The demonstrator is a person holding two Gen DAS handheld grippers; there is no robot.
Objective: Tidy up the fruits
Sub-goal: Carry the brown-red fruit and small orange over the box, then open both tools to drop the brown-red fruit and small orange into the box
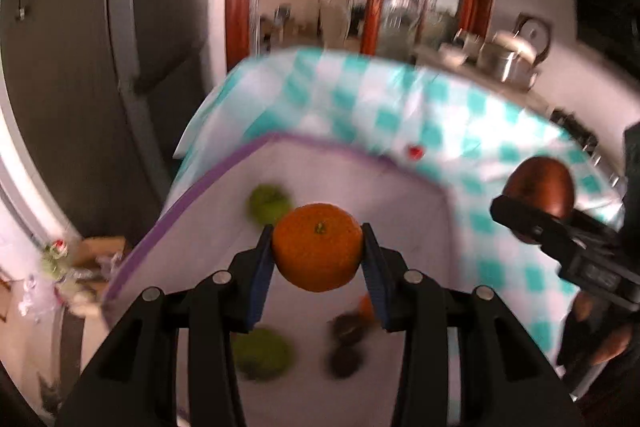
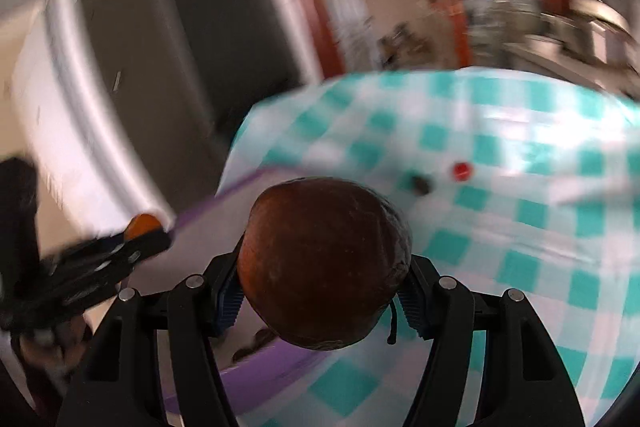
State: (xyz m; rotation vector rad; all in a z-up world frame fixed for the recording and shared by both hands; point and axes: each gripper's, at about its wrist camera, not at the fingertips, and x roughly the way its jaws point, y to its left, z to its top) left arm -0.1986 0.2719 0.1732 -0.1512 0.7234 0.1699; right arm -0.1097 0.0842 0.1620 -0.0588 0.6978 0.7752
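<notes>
My left gripper (image 1: 318, 255) is shut on an orange (image 1: 318, 247) and holds it above a white mat with a purple edge (image 1: 400, 195). On the mat lie two green fruits (image 1: 269, 203) (image 1: 262, 353), two dark fruits (image 1: 347, 329) and a partly hidden orange one (image 1: 366, 307). My right gripper (image 2: 320, 291) is shut on a dark red-brown apple (image 2: 324, 263), held above the checked cloth next to the mat's edge (image 2: 240, 187). It also shows in the left wrist view (image 1: 538, 187), to the right. The left gripper with the orange shows blurred in the right wrist view (image 2: 142, 225).
The table wears a teal and white checked cloth (image 2: 520, 227). A small red thing (image 2: 462, 171) and a small dark thing (image 2: 420, 183) lie on it. A dark fridge (image 1: 80, 67) stands left. A counter with pots (image 1: 508, 59) is at the back right.
</notes>
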